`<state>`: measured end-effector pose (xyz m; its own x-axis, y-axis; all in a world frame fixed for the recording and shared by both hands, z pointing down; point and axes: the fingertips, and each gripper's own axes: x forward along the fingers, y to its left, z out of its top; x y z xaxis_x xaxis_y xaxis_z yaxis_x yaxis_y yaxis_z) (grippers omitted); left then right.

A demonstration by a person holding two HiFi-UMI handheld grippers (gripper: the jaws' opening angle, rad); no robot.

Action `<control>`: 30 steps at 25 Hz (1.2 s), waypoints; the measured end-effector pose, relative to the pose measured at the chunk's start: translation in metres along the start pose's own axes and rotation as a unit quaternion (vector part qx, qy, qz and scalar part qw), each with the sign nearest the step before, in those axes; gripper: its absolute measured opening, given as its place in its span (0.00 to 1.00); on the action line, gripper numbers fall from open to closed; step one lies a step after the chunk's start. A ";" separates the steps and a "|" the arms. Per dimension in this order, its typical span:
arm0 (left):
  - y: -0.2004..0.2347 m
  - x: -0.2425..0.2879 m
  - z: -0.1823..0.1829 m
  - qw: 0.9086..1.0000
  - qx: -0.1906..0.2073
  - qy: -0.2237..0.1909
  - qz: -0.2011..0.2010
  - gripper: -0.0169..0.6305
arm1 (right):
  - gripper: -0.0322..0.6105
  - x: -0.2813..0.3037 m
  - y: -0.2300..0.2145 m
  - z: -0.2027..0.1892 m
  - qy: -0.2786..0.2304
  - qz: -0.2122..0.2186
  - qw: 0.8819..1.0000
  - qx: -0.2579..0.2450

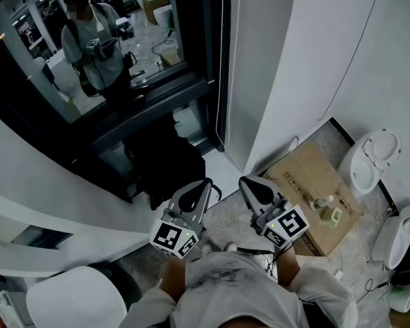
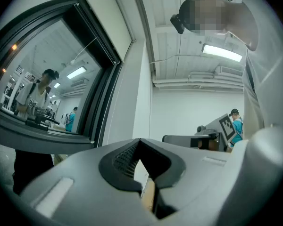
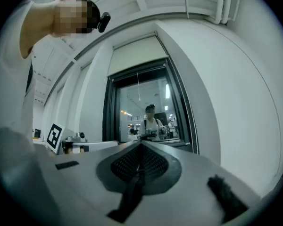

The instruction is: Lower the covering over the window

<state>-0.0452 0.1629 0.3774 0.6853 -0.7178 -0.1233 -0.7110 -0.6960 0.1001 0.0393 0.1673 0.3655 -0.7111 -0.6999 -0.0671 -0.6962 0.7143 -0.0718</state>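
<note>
The dark-framed window (image 1: 89, 60) fills the upper left of the head view, and its glass mirrors the person. Its white roller blind (image 3: 137, 55) sits rolled high at the top of the frame, also seen as a pale panel in the left gripper view (image 2: 106, 18). A thin bead chain (image 1: 223, 80) hangs along the window's right edge. My left gripper (image 1: 203, 183) and right gripper (image 1: 244, 181) are held side by side below the sill, both shut and empty, well short of the chain. The left gripper (image 2: 140, 142) points at the wall right of the frame; the right gripper (image 3: 141, 145) points at the glass.
A flat cardboard box (image 1: 307, 183) with small bottles lies on the floor at the right, beside white toilets (image 1: 376, 159). A dark bulky object (image 1: 160, 166) stands under the sill. A white seat (image 1: 75, 296) is at the lower left. A thin cable (image 1: 352, 60) runs down the wall.
</note>
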 end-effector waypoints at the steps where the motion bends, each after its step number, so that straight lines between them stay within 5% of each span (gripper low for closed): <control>1: -0.003 0.000 -0.001 1.000 0.003 0.000 -0.004 0.03 | 0.07 -0.001 0.001 0.000 -0.001 0.000 1.000 0.000; 14: -0.022 0.009 0.005 1.000 0.015 -0.002 -0.004 0.03 | 0.08 -0.016 -0.007 0.008 -0.022 -0.016 1.000 -0.002; 30: -0.034 0.029 0.006 1.000 0.020 0.003 0.017 0.03 | 0.08 -0.021 -0.021 0.013 -0.021 0.016 1.000 -0.007</control>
<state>-0.0017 0.1660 0.3642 0.6620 -0.7408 -0.1140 -0.7391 -0.6705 0.0652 0.0697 0.1669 0.3555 -0.7281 -0.6763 -0.1112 -0.6750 0.7358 -0.0555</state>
